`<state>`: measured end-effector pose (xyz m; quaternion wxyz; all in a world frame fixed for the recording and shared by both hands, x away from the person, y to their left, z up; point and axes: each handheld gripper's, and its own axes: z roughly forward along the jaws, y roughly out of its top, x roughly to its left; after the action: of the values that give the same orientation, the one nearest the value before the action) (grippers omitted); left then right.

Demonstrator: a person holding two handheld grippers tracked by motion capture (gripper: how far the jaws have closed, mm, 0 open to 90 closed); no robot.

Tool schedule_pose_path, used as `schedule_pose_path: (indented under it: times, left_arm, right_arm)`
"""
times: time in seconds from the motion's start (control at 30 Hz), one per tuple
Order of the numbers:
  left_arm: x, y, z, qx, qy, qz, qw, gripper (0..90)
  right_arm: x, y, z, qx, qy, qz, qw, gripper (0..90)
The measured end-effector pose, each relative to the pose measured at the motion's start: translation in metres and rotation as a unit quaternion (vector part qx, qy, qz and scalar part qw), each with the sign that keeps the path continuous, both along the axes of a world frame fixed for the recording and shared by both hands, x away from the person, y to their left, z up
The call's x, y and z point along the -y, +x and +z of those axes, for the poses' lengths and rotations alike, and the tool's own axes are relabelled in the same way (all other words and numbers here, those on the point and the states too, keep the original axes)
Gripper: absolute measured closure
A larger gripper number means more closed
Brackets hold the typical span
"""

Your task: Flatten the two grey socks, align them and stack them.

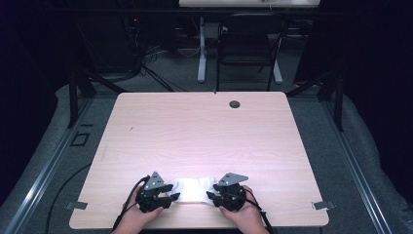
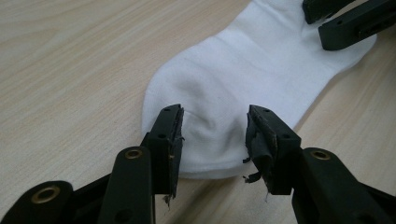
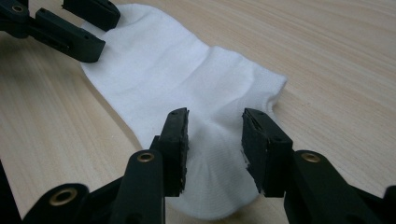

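High view, sock: a white, flat-lying cotton ankle sock [image 1: 192,189] lies on the pale wooden table [image 1: 195,131] near its front edge, stretched between the 2 tongs.
High view, left gripper [image 1: 171,197]: held in the person's left hand [image 1: 141,214], jaws pointing toward the sock's left end.
High view, right gripper [image 1: 212,196]: held in the right hand [image 1: 246,212], jaws pointing at the sock's right end.
Left gripper view, jaws: apart, 1 on each side of the sock's [image 2: 243,84] rounded near end, the cloth between them and unpinched; the pads [image 2: 176,140] are frayed.
Left gripper view, far end: the right gripper [image 2: 322,16] stands over the sock's other end.
Right gripper view, jaws: apart, straddling the near end of the sock [image 3: 187,79], with the cloth lying loose between them.
Right gripper view, far end: the left gripper [image 3: 93,25] sits at the opposite end.
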<state>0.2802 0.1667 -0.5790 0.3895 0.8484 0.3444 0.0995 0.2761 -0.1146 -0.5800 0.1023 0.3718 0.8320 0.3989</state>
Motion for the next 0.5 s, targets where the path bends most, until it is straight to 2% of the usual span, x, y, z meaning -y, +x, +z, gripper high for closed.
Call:
schedule_pose_path:
  times: [0.2,0.5]
  left_arm:
    - [0.001,0.002,-0.001,0.003,-0.004,0.002,1.0000,55.6]
    - [0.004,0.012,-0.002,0.004,-0.008,0.005,0.9999,55.3]
  right_arm:
    - [0.001,0.002,-0.001,0.001,0.001,-0.006,1.0000,62.6]
    - [0.003,0.010,-0.001,0.004,-0.002,-0.013,0.9999,62.6]
